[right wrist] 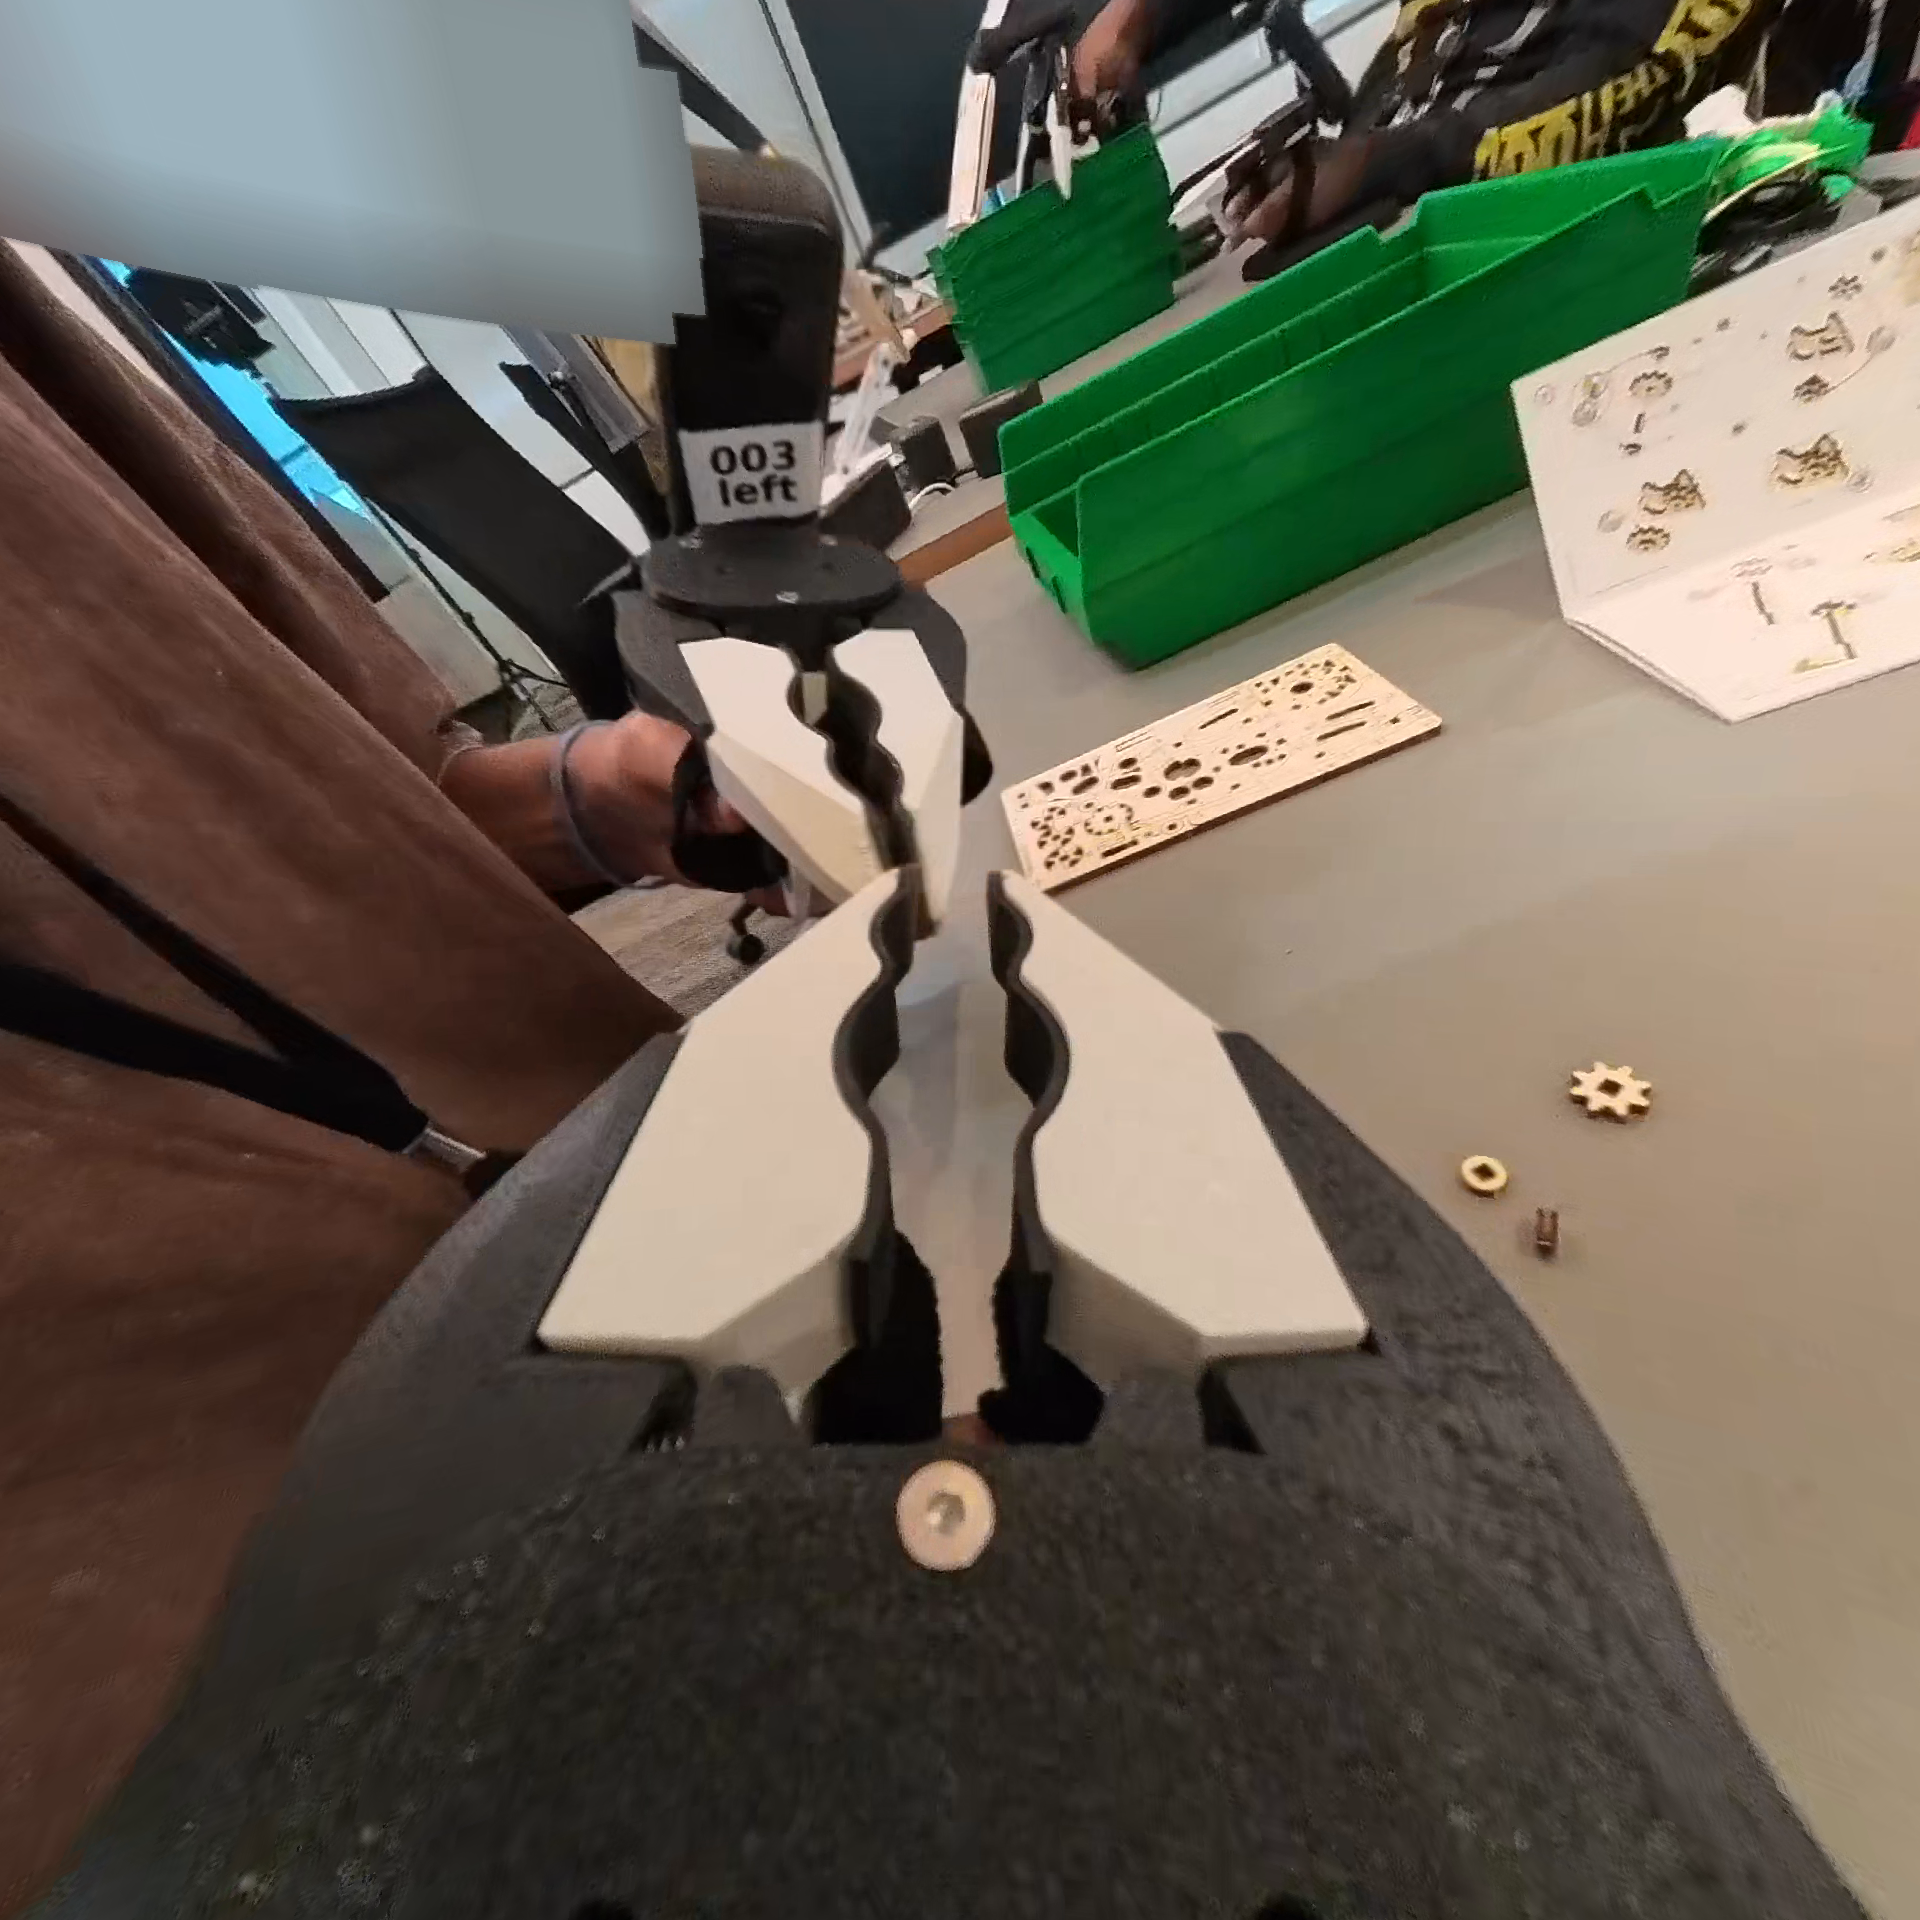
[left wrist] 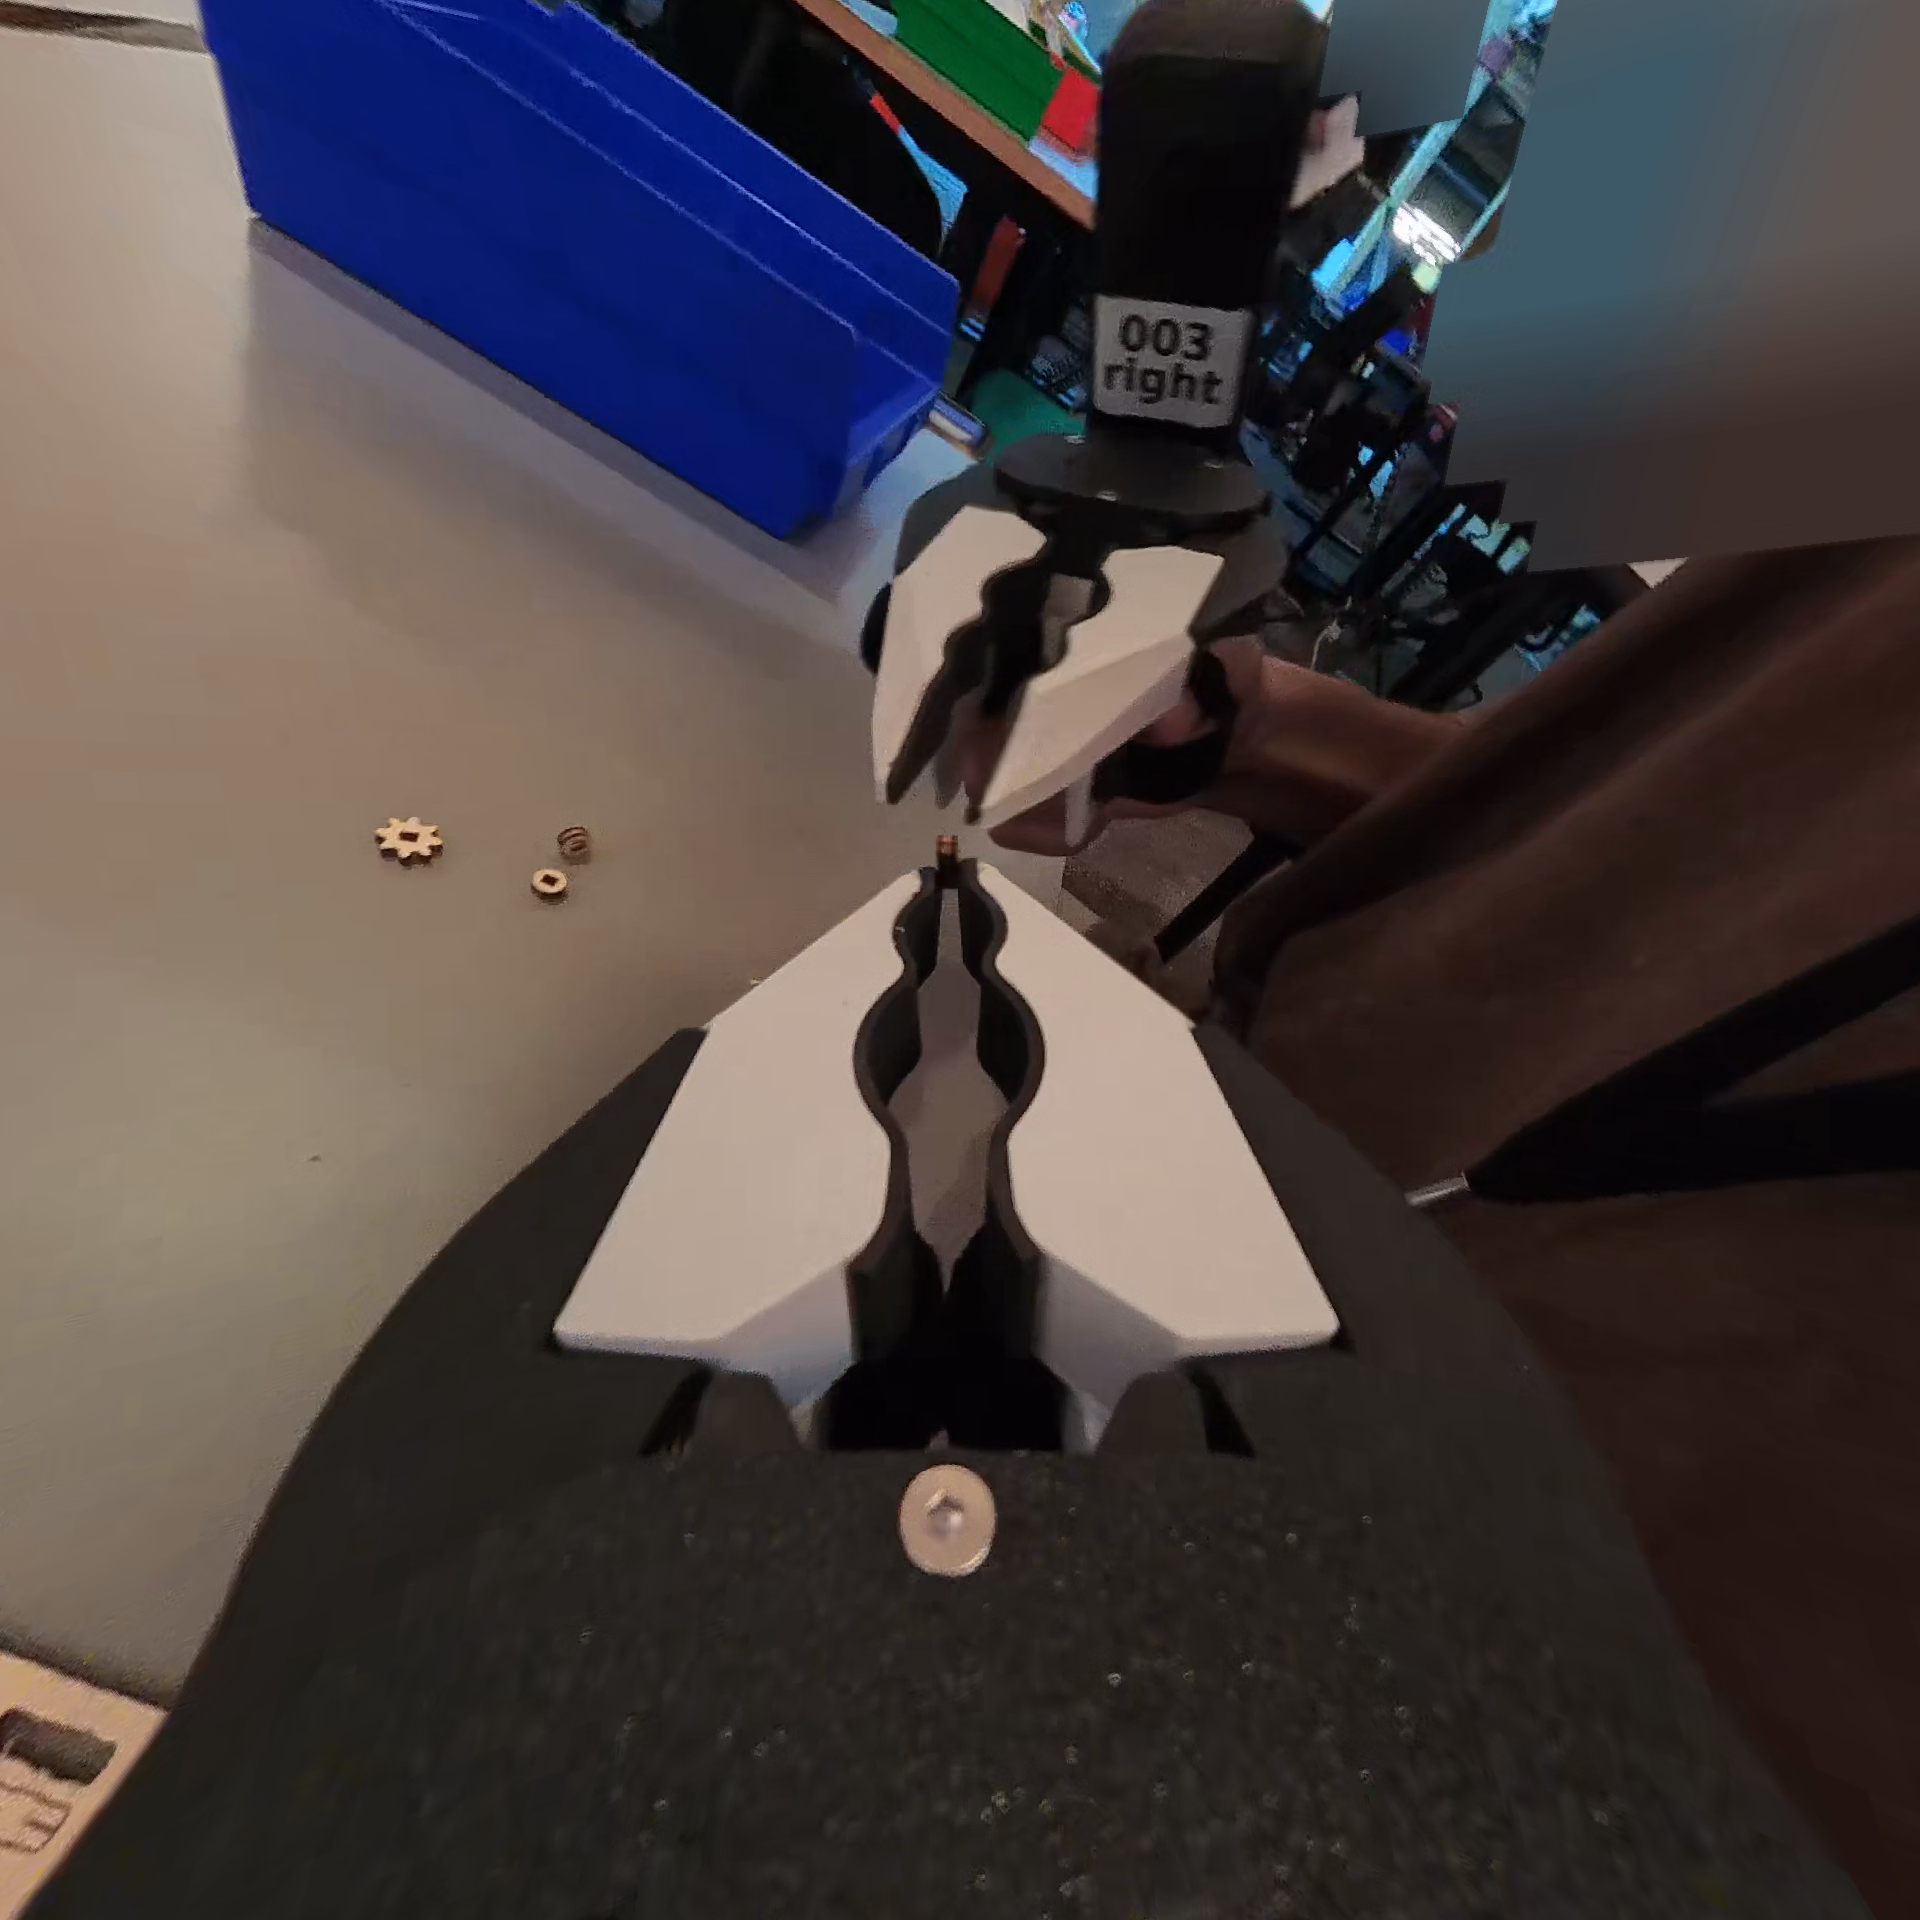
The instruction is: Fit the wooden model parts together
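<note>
Wooden and very small, a dark peg [left wrist: 947, 847] is pinched at the very tips of the left gripper [left wrist: 943, 883], just above the middle of the left wrist view, its end poking out, probably so another part can slide onto it. The right gripper [right wrist: 951, 899] faces it tip to tip with its fingers parted and nothing between them, seemingly ready to help or fetch. At the left of that same view a toothed wooden gear [left wrist: 408, 840], a small ring [left wrist: 549, 884] and a tiny spring-like piece [left wrist: 575, 842] lie close together on the grey table [left wrist: 312, 1039], likely laid within reach for fitting next. Upper right in the right wrist view sit the punched-out wooden sheet [right wrist: 1226, 764], a printed instruction page [right wrist: 1735, 499] and a green bin [right wrist: 1330, 457].
</note>
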`<state>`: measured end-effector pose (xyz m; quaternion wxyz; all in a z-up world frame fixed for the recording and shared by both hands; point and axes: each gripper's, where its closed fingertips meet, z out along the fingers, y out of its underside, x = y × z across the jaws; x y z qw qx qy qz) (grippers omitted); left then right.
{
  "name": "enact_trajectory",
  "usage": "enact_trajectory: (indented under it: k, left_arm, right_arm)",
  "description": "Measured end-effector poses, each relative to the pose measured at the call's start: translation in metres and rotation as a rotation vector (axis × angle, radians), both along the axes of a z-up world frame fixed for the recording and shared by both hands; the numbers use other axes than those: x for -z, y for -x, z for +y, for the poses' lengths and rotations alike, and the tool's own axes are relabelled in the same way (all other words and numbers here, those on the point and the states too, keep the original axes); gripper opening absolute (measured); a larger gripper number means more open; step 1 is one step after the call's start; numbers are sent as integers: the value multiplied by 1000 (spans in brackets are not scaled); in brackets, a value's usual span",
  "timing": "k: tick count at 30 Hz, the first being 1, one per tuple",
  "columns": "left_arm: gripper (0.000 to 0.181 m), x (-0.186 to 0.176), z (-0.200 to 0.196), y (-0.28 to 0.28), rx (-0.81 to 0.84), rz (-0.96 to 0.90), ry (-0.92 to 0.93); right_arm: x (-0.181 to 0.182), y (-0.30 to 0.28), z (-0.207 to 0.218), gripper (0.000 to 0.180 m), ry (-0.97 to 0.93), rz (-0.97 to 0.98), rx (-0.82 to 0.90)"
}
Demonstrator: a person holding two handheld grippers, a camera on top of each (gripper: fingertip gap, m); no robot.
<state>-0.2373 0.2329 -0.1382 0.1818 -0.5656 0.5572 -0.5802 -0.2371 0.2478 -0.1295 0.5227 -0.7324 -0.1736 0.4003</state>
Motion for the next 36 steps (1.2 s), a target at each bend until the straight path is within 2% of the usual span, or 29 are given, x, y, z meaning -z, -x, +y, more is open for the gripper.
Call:
enact_trajectory:
  k: [7, 12, 20, 23, 25, 27, 30, 36]
  left_arm:
    - [1, 0, -9, -1, 33, 0, -11]
    - [1, -1, -10, 0, 35, 0, -19]
    - [0, -22, 6, 4, -34, -95, 18]
    - [0, -17, 9, 4, -66, -87, -102]
    - [0, -10, 14, 2, -112, -69, -274]
    - [20, -5, 23, 1, -169, -55, -486]
    - [22, -10, 28, 1, -215, -98, -689]
    - [18, -20, 29, 0, -243, -154, -710]
  right_arm:
    - [-2, 10, -9, 12, 5, 27, -85]
    - [-2, 9, -10, 3, 15, 41, -95]
    - [-17, -9, -6, 3, 76, 326, -74]
    - [-19, -17, 5, 2, 111, 428, -8]
    - [-20, -24, 13, 2, 160, 528, 48]
    - [-18, -26, 18, 2, 220, 636, 85]
    - [-13, -16, 21, 2, 338, 771, 78]
    - [-11, 3, 17, 3, 472, 950, 18]
